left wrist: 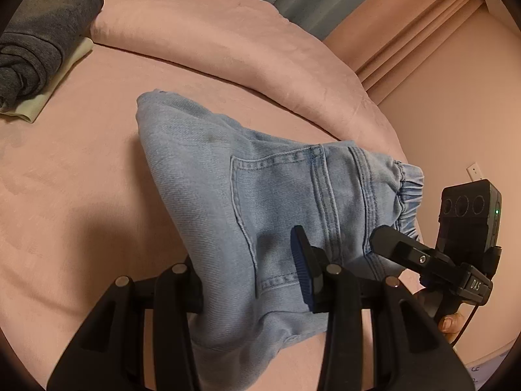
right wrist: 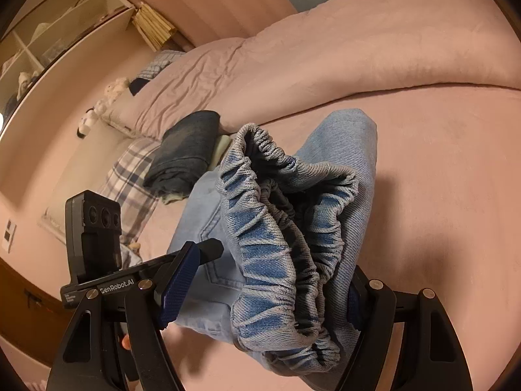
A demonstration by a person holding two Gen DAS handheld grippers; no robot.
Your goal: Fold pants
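Bed (left wrist: 81,176) under a pink sheet fills both views and serves as the folding surface. A pink duvet (left wrist: 202,42) is bunched along its far side, out of the working area.

Jeans (left wrist: 208,176), light blue denim, lie already doubled in the middle of the bed, their far fold resting on the sheet and their near part raised off it toward the cameras. That lift suggests the bundle is being carried or turned over for another fold.

The dark folded garment (left wrist: 42,32) sits at the far left on a pale cloth, probably a finished pile kept clear of the work.

The left claw (left wrist: 250,277) straddles the seat of the jeans near the back pocket, with denim running between its fingers; I judge it clenched on the jeans, though the left finger's contact is hidden.

The right claw (right wrist: 260,296) takes the elastic waistband (right wrist: 283,228), which bunches between its blue pads (right wrist: 177,290); the fingers look spread around the thick gather, so I cannot tell whether they truly pinch it. Holding both ends keeps the layers together.
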